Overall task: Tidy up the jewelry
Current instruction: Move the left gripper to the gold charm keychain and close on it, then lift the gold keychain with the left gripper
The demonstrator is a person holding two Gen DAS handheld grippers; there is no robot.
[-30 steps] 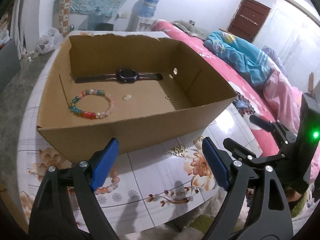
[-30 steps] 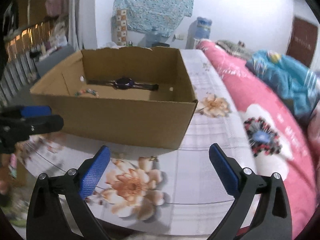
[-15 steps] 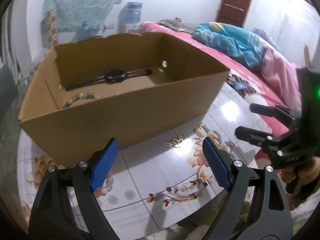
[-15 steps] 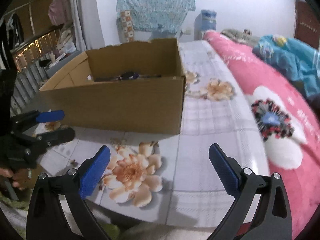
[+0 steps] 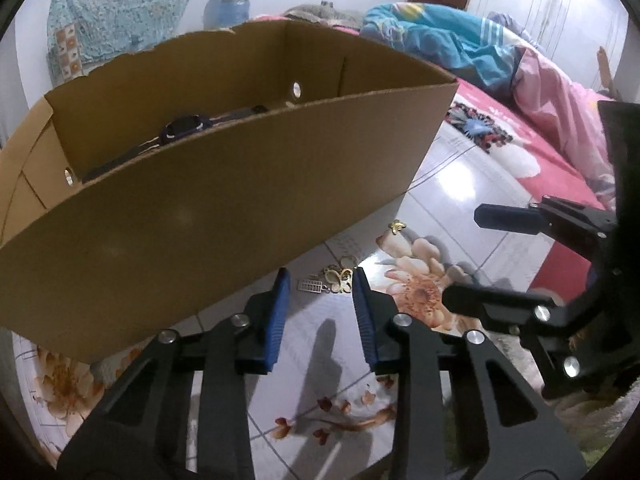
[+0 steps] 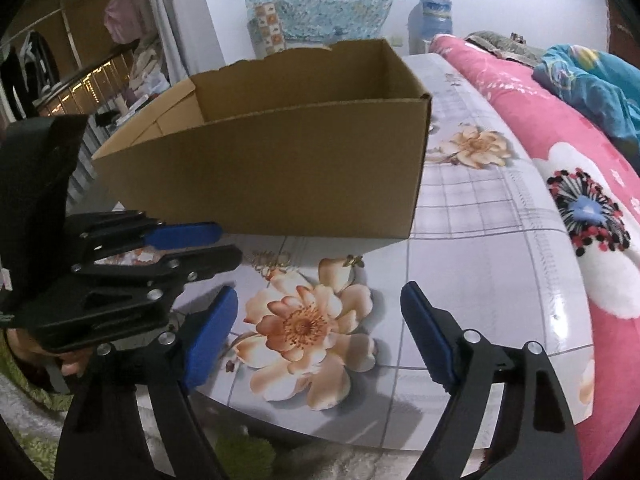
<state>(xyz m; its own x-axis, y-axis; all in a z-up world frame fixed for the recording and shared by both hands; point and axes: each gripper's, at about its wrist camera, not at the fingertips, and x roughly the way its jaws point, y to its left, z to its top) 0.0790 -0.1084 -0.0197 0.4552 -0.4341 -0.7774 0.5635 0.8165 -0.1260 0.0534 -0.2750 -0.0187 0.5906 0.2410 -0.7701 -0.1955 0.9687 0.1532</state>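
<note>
Partly done: a watch (image 5: 185,127) already lies in the cardboard box (image 5: 224,200), while gold jewelry (image 5: 340,280) waits on the table (image 6: 500,248), left gripper (image 5: 319,276) closing around it, not yet clamped, right gripper (image 6: 320,312) closing on nothing.

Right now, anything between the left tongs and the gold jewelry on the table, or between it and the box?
Nothing blocks the left tongs: closing, pads either side of the gold butterfly piece, not yet touching. The cardboard box's near wall rises between jewelry and box interior, so it must be lifted over.
</note>
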